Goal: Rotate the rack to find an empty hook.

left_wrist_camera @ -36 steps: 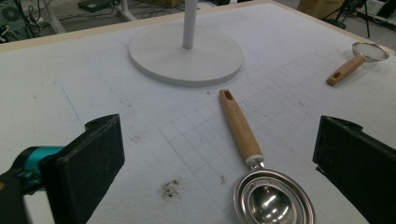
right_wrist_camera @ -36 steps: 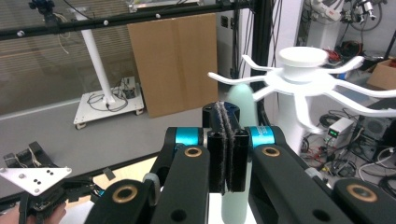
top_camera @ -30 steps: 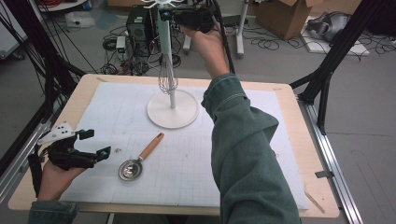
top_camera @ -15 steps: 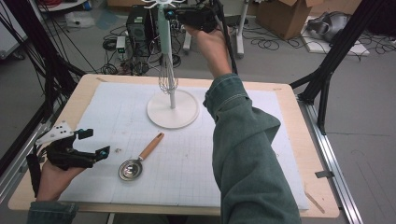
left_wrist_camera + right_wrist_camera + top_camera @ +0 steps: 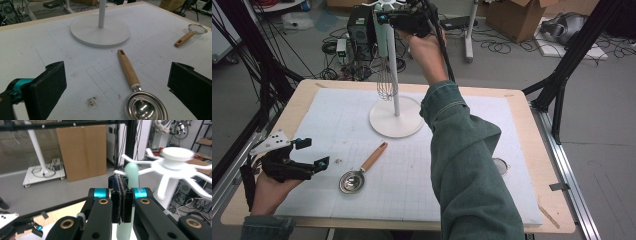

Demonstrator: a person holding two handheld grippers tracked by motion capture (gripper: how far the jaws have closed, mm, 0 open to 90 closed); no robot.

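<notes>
A wire whisk with a pale green handle hangs beside the pole of a white stand. My right gripper is raised to the stand's spoked top. Its jaws are shut pad to pad, with the whisk handle just behind them and nothing visible between the pads. My left gripper rests at the table's front left, open and holding nothing. A metal measuring scoop with a wooden handle lies just ahead of its jaws, the bowl nearest them.
A small strainer with a wooden handle lies on the white gridded mat at the right, partly hidden by my right sleeve in the high view. Black frame legs, cables and boxes surround the table.
The right hand has shifted very slightly at the top of the stand. The left gripper, scoop and whisk have stayed where they were.
</notes>
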